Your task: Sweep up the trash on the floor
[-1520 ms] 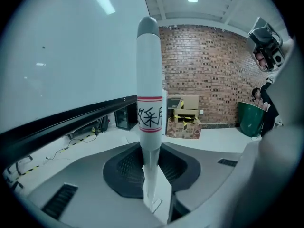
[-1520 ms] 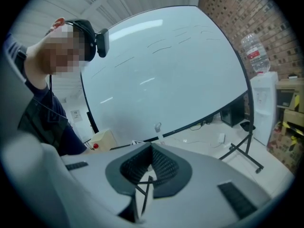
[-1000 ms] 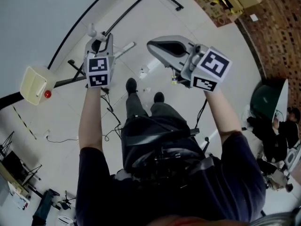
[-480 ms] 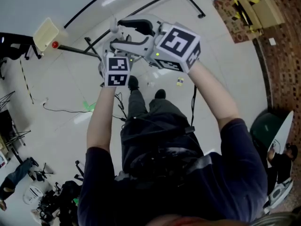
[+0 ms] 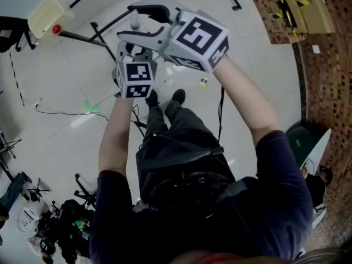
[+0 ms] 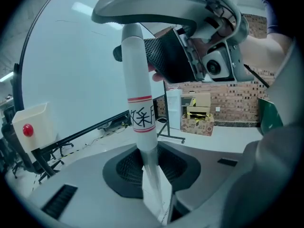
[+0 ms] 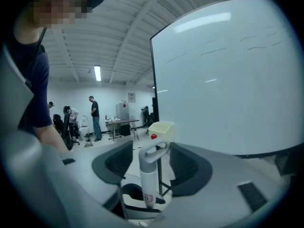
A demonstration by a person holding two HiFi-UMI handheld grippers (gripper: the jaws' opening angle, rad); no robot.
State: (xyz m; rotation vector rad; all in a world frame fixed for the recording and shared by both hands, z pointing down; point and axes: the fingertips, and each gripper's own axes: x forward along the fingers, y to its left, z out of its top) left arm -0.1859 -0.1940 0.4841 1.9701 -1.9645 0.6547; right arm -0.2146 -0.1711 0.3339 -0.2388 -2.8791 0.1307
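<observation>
Well, the person stands on the pale floor (image 5: 66, 136) with both arms stretched out in front. The left tool (image 6: 151, 172) is squeezed shut around a white handle (image 6: 140, 103), low on the stick, with the red stripe just past the grip. I think this is the broom stick, held about upright so it can be swung at the mess. I cannot see the brush end.

The right tool (image 7: 152, 175) has just been opening its jaws, and now they stand very wide. The loop (image 7: 154, 152) at the top of the handle sits between them, but they do not press on it. I think the person wants a second grip up there, because two grips steer a long stick better than one.

The trash (image 5: 203, 81) is a few small bits on the floor just past the person's shoes (image 5: 151, 98), near the top middle of the head view. Nothing touches them yet.

Cardboard boxes (image 5: 289, 4) sit in the upper right by the brick wall. A dark green bin (image 5: 300, 139) is at the right edge. I cannot tell what is inside the boxes or the bin.
</observation>
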